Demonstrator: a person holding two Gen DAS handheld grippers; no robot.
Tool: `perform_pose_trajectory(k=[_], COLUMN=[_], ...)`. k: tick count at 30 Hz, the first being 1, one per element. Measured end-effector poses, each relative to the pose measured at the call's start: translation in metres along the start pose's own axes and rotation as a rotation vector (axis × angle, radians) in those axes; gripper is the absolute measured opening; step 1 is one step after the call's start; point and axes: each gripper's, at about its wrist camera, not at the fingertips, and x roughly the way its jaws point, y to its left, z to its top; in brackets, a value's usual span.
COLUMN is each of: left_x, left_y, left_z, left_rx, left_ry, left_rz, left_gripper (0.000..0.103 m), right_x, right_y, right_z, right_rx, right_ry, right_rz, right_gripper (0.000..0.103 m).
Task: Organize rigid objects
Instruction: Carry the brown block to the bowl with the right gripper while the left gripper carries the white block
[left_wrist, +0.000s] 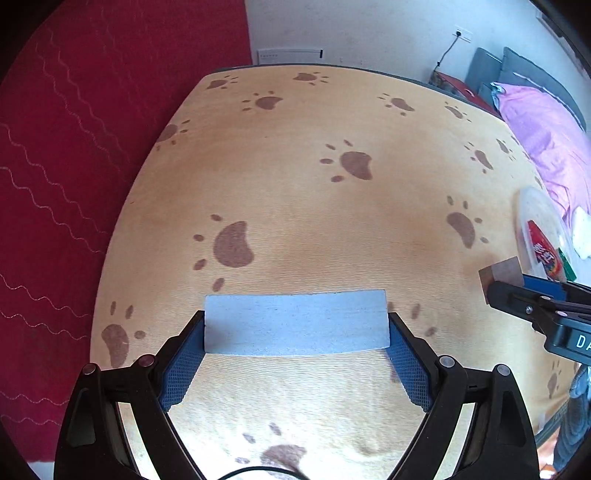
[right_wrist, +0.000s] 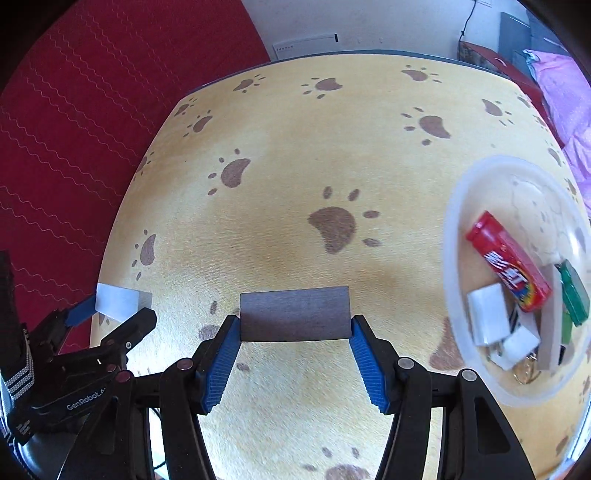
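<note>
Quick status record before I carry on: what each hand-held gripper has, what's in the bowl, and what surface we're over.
left hand-held gripper: shut on the pale blue-grey block, gripped by its two ends
right hand-held gripper: shut on the dark brown block, gripped by its two ends
clear bowl: on the right of the mat; holds a red packet, a white block, a green piece and other small items
surface: yellow paw-print mat
blocks: both off the mat, neither in the bowl yet
</note>
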Motion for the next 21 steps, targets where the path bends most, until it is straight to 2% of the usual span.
perform_pose_trajectory(k=[21], left_x=[-0.023], left_y=[-0.098], left_z=[-0.006], left_rx=[0.089], left_ry=[-0.033], left_rz=[-0.020], left_gripper=[0.092], right_x=[-0.056], right_y=[-0.105], right_z=[-0.041], right_rx=[0.125], right_ry=[-0.060], right_rz=[-0.028], right_gripper=[0.063])
